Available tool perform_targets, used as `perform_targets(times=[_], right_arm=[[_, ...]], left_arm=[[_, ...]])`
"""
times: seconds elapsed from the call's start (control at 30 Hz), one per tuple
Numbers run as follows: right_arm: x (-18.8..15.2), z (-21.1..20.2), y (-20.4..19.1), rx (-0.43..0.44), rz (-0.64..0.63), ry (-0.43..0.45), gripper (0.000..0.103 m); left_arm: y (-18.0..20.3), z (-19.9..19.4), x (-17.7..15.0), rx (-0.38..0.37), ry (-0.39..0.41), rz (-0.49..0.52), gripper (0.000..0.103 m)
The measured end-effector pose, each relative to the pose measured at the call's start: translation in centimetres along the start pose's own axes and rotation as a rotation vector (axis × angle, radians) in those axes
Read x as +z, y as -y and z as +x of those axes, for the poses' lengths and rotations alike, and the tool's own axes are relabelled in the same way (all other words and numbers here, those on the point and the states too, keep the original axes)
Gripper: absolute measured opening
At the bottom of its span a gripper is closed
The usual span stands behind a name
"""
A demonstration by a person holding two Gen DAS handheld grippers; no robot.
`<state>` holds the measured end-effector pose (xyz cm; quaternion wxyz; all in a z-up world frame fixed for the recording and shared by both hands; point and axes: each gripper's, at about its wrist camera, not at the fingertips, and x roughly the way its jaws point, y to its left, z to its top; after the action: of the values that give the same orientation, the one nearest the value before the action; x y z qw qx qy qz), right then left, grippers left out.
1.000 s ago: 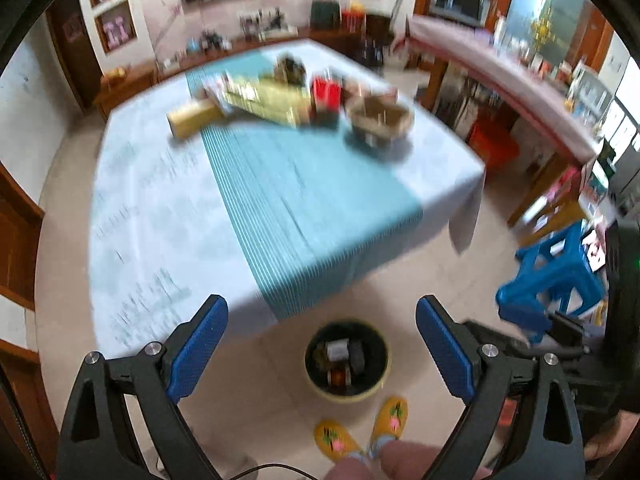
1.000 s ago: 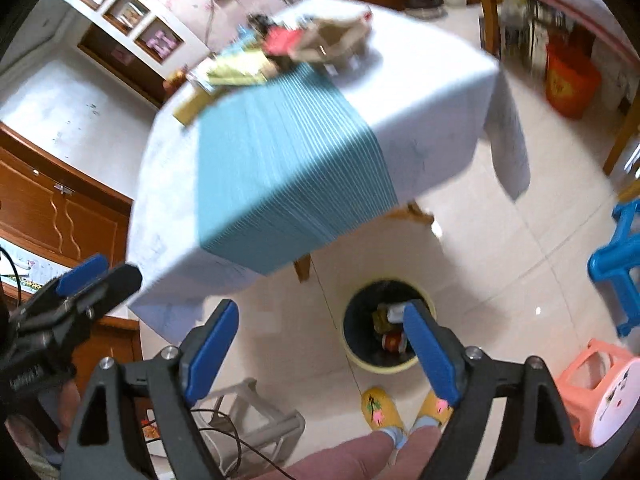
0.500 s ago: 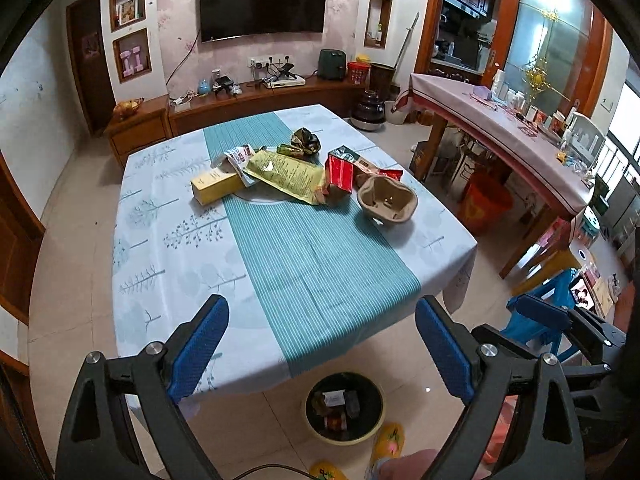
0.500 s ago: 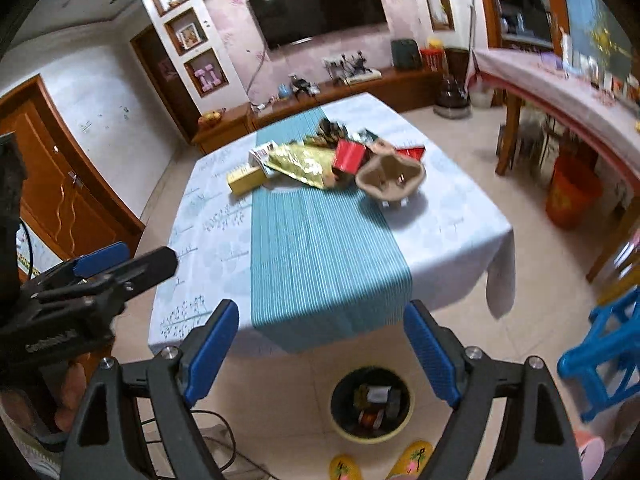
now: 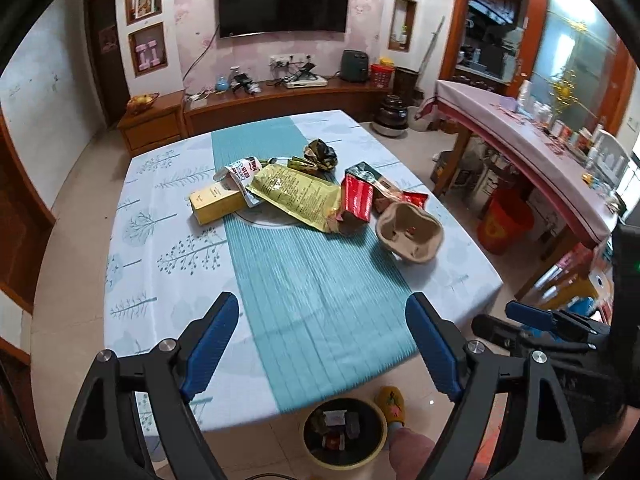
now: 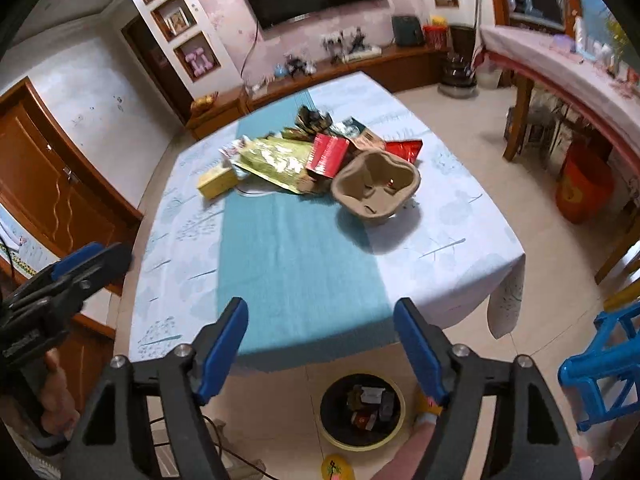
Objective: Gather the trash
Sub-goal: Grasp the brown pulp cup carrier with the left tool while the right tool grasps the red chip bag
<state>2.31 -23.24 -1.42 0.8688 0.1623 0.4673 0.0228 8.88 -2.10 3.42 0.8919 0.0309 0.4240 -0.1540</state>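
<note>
Both sets of fingers were spread with nothing between them, though each pair had just been narrowing: the left gripper and the right gripper hung above the near edge of the surface. The trash pile and the cardboard cup tray lay at the far end, well apart from both. The bin sat on the floor below. Judged step: reaching for another piece; next, extend forward and close on one.

A teal striped runner crosses the white tree-printed tablecloth; yellow box, red packet, tan cup carrier.
</note>
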Motion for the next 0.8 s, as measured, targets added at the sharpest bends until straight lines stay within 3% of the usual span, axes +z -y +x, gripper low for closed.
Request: perform_targets(times=[0.07,0.13,0.37,0.53,0.8], right_arm=[[2.0,1.7,2.2,0.018,0.012,-0.04,0.057],[3.9,2.9,3.9,0.034,0.012,-0.06,0.053],[11.5,6.7,10.0,0.101,-0.009,-0.107,0.05],[14.7,10.5,12.8,0.145,-0.031,-0.184,0.042],[17.4,16.3,15.0,0.182,-0.019,-0.261,0.042]], left_arm=[[0.7,1.6,1.3,0.017,-0.015,-0.022,0.084],[1.5,3.4,2.6,0.027,-0.039,-0.041,0.084],[5.5,12.7,6.5,0.006,-0.214,-0.161,0.084],[7.4,18.6,7.1,-0.014,-0.311,-0.252,0.078],[8.1,25.0,6.1,0.001,-0.426,-0.346,0.071]])
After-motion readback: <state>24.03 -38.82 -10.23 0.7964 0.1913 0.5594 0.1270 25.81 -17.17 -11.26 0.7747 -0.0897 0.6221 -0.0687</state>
